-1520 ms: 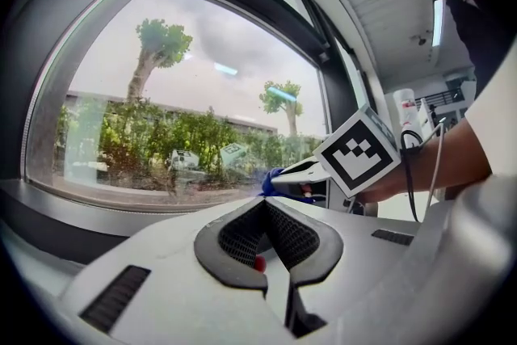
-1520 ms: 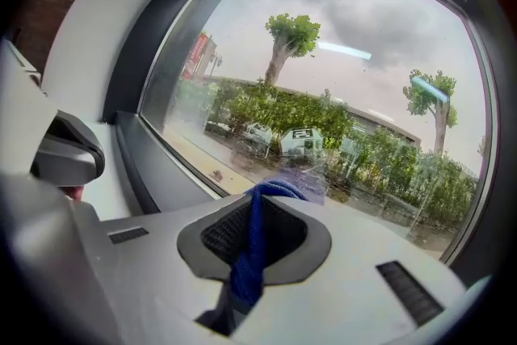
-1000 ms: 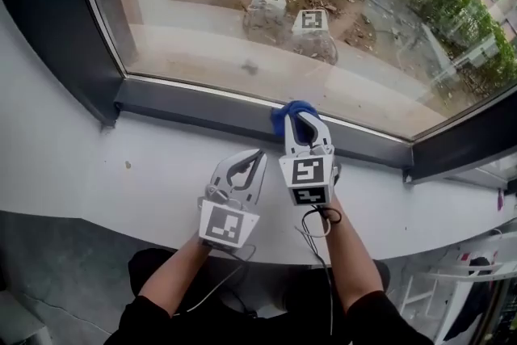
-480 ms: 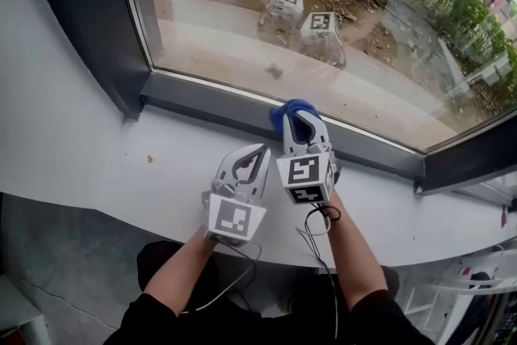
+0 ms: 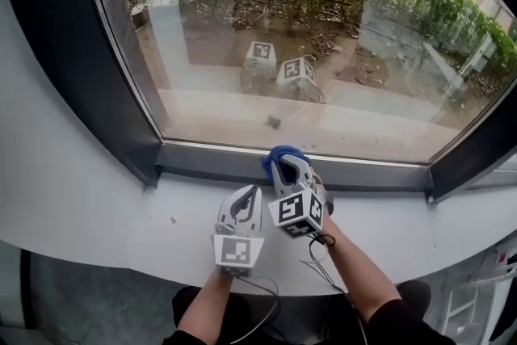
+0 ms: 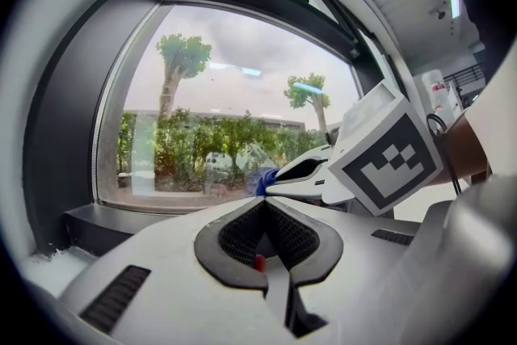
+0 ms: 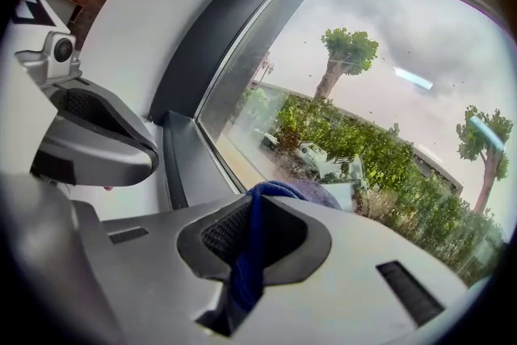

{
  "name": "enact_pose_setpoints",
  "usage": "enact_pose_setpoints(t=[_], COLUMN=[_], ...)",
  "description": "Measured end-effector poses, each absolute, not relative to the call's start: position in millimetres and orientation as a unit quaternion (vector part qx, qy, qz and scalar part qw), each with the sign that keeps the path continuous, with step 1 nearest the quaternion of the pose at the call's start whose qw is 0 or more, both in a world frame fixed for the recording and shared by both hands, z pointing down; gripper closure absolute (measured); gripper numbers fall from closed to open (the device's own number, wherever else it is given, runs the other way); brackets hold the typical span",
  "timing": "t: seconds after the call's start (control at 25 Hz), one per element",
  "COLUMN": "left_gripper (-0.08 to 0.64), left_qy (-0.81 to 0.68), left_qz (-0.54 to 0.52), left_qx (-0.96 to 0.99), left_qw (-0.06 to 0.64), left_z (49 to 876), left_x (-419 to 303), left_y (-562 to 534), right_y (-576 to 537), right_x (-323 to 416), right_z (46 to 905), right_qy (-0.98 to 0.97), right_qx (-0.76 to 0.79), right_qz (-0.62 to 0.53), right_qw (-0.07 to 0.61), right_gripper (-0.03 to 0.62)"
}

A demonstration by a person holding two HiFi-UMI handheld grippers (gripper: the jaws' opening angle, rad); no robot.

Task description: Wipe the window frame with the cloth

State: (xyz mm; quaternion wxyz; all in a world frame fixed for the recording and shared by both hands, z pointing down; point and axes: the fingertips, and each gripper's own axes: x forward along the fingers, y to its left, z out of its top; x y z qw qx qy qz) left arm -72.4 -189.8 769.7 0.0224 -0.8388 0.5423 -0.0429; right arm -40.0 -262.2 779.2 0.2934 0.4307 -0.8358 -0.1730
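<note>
At the far left, the dark window frame [image 5: 121, 93] is seen to turn down into its bottom rail [image 5: 202, 161]. The rail's long axis runs left to right along the far edge of the white sill [image 5: 113, 214].

The left gripper [image 5: 245, 202] is held over the sill, just near of the rail. Its jaws are pressed together with nothing gripped between them, and it plays no part in the contact.

Immediately to its right, the right gripper [image 5: 288, 168] is pointed away from the person, and the blue cloth [image 5: 279, 153] is clamped tightly between its jaws. The bunched end of the cloth is pushed out past the fingertips and rests against the rail, just below the pane [image 5: 323, 52] and roughly midway along the rail.

The coming stroke is therefore judged to be a sideways slide along the rail, not a push forward. Bare rail lies on both sides of the cloth, and the right hand is the nearer one.

Compared with a second ago, the cloth is found further left along the rail, closer to the left corner. The left gripper has been carried alongside it, still closed and empty. The rail is now viewed more squarely, and more of the garden outside is shown.
</note>
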Motion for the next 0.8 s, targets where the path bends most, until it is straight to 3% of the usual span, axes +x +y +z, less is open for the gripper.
enact_pose_setpoints(t=[0.8], left_gripper=[0.555], left_qy=[0.592], left_qz=[-0.028], left_qx=[-0.805], left_qw=[-0.001], left_z=[770], left_x=[-125], left_y=[-197], right_y=[-258], right_x=[-81], right_z=[768], right_qy=[-0.843], right_qx=[0.411], right_qz=[-0.176], right_qw=[0.301], right_gripper=[0.569])
